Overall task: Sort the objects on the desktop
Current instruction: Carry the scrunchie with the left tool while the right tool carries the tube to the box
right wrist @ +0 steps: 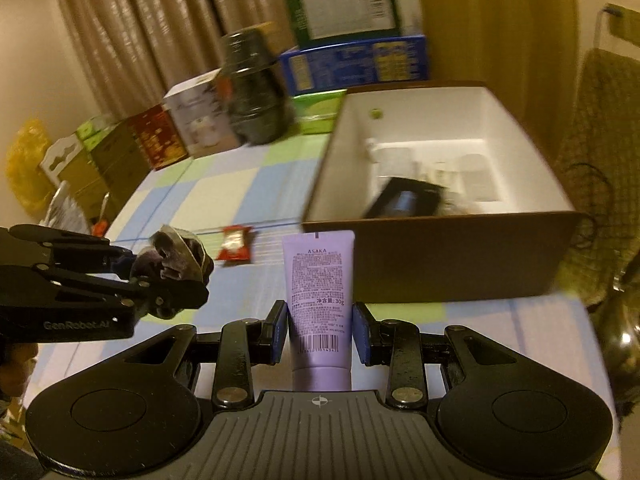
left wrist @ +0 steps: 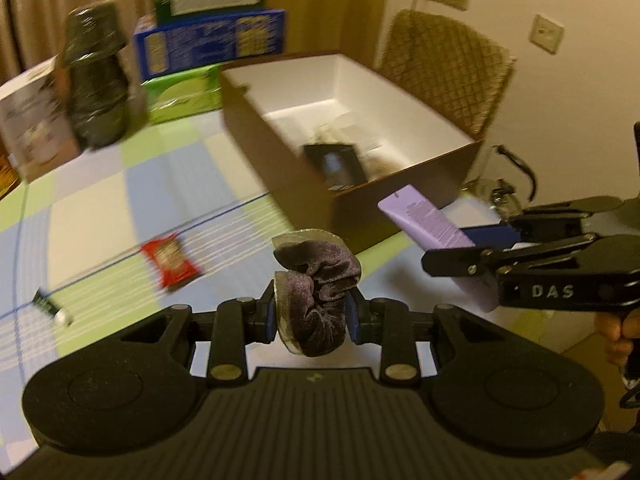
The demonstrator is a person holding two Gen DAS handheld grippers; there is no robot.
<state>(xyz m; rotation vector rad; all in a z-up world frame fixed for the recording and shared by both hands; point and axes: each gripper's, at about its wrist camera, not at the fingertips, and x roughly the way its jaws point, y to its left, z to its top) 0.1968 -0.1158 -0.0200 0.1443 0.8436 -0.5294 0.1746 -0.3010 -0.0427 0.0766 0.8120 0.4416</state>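
The open brown box (right wrist: 440,264) sits ahead, presumably the sorting target, some items already inside. The right gripper (right wrist: 320,328) pinches a purple tube (right wrist: 319,280) upright near its front wall; beside it, the left gripper (left wrist: 312,316) squeezes a velvet scrunchie (left wrist: 316,300), both carried above the table

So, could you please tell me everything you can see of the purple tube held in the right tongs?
The soft lilac plastic squeeze tube is flat, its crimped end pointing forward with the brand ASAKA printed there, then dense small text, "30g" and a barcode. The right tongs are shut on its lower body, blue pads pressing both sides, and nothing else touches it. It is held above the checked tablecloth, just short of the open brown cardboard box with white lining. From the left wrist camera it appears tilted.
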